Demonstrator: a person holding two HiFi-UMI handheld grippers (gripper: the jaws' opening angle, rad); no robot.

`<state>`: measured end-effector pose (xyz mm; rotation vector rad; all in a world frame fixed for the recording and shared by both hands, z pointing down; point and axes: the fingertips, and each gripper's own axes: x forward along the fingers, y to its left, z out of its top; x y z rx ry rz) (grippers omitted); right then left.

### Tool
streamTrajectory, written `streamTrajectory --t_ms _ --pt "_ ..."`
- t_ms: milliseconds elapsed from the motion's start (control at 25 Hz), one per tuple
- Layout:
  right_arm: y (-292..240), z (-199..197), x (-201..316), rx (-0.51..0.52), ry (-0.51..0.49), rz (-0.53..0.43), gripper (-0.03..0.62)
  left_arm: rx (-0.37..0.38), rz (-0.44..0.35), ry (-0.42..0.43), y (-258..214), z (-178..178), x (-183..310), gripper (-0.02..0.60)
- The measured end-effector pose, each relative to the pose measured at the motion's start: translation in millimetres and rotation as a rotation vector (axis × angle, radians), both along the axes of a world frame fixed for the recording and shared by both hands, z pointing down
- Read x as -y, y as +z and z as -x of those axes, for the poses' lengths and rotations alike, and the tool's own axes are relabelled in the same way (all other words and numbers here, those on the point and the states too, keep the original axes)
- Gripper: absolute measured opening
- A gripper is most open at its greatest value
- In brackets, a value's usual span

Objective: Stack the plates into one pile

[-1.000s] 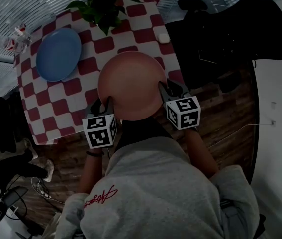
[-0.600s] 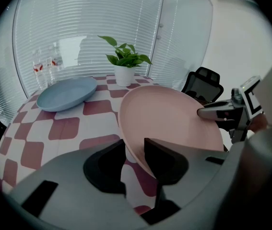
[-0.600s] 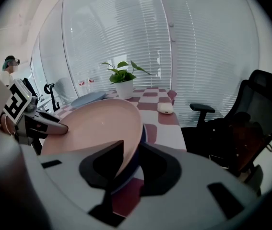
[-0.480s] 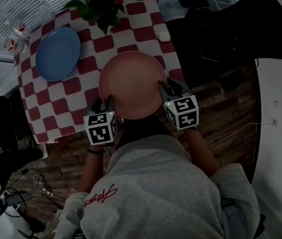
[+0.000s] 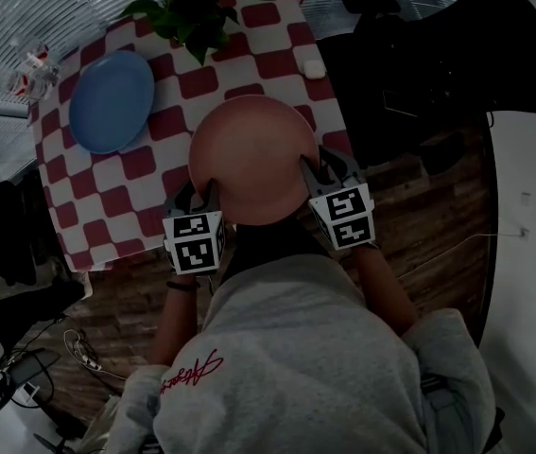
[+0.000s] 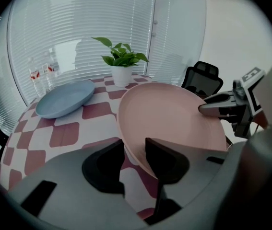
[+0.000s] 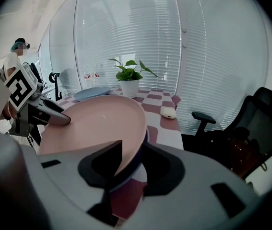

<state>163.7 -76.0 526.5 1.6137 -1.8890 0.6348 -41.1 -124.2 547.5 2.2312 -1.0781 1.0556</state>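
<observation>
A pink plate [image 5: 249, 154] sits at the near edge of the red-and-white checkered table [image 5: 107, 206]. A darker rim shows just under it in the right gripper view. My left gripper [image 5: 197, 192] is at the plate's near-left rim and my right gripper [image 5: 313, 166] at its right rim. In the left gripper view the pink plate's [image 6: 174, 114] rim runs between the opening jaws of the left gripper [image 6: 135, 152] with a gap beside it. The right gripper [image 7: 132, 152] is also opening around the plate's [image 7: 97, 123] rim. A blue plate [image 5: 112, 100] lies alone at the far left.
A potted plant [image 5: 192, 8] stands at the table's far edge, with a small white object [image 5: 312, 69] to its right. Water bottles [image 5: 31, 69] stand at the far left corner. A black office chair [image 5: 419, 55] is right of the table. The floor is wood.
Both grippers have shifted a little along the pink plate's rim and their jaws look slightly wider. The pink plate and the blue plate stay where they were.
</observation>
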Motion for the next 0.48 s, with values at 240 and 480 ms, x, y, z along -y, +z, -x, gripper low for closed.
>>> streamTrajectory --t_ms 240,480 --pt "-2 -1 -1 -0.027 -0.018 -0.008 0.137 0.002 -0.029 0.06 -1 -6 -1 0.197" --pt "5 -3 -3 -0.05 -0.038 0.015 0.181 -0.021 -0.043 0.062 -6 -12 2 0.219"
